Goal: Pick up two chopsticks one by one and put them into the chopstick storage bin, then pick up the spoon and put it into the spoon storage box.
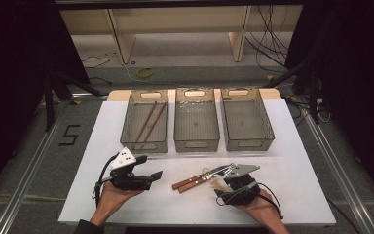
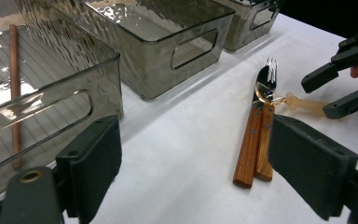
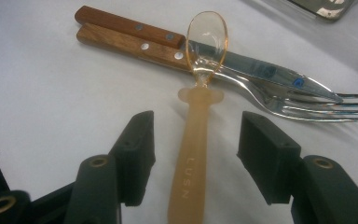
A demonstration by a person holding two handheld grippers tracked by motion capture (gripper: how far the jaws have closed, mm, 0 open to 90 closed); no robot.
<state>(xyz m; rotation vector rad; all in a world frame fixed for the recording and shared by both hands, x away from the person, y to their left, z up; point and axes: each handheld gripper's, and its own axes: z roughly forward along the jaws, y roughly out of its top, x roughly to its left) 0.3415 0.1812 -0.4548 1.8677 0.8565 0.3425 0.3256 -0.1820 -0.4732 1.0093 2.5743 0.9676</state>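
A wooden-handled knife [image 1: 195, 178] and fork [image 3: 326, 109] lie side by side on the white table, tines pointing right in the high view. A translucent amber spoon [image 3: 196, 140] rests with its bowl on them and its handle toward my right gripper [image 3: 196, 128]. The right jaws stand on either side of that handle without touching it, so the gripper is open. My left gripper [image 1: 157, 174] is held at the left, open and empty, aimed at the cutlery [image 2: 256, 144]. The left gripper view has the right gripper [image 2: 326, 93] at the spoon [image 2: 303, 103].
Three smoky clear bins stand in a row at the back of the table. The left bin [image 1: 144, 145] holds two brown chopsticks [image 1: 147, 122]. The middle bin [image 1: 196, 144] and the right bin [image 1: 249, 142] look empty. Cables and a shelf frame lie on the floor beyond.
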